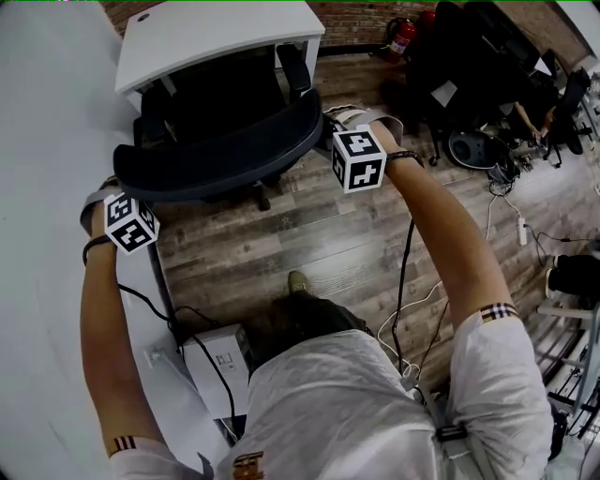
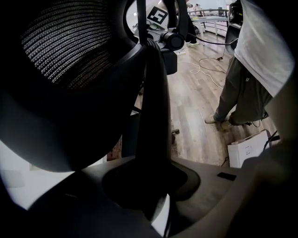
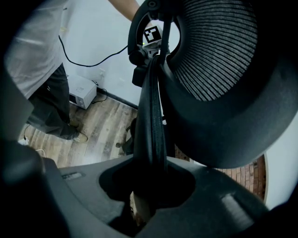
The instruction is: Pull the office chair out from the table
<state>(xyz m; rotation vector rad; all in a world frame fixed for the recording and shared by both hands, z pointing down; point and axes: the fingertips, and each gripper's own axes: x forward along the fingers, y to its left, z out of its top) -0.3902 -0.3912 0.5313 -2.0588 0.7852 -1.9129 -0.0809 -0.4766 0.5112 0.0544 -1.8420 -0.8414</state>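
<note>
Both grippers' [image 2: 150, 188] [image 3: 146, 186] fingers [image 2: 219, 186] astride chair back [image 1: 225, 155]

This looks like an office or lab workroom. A white desk [image 1: 216, 37] stands at upper left with a chair [image 1: 225, 155] before it. There is a plank floor [image 1: 309, 244], a brick wall [image 1: 352, 23] along the top, a red extinguisher [image 1: 403, 36], other chairs [image 1: 469, 52] at upper right, and loose cables [image 1: 403, 281].

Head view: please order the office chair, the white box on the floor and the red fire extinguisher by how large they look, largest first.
1. office chair
2. white box
3. fire extinguisher, which looks smallest, partly because it stands farthest from the camera.
</note>
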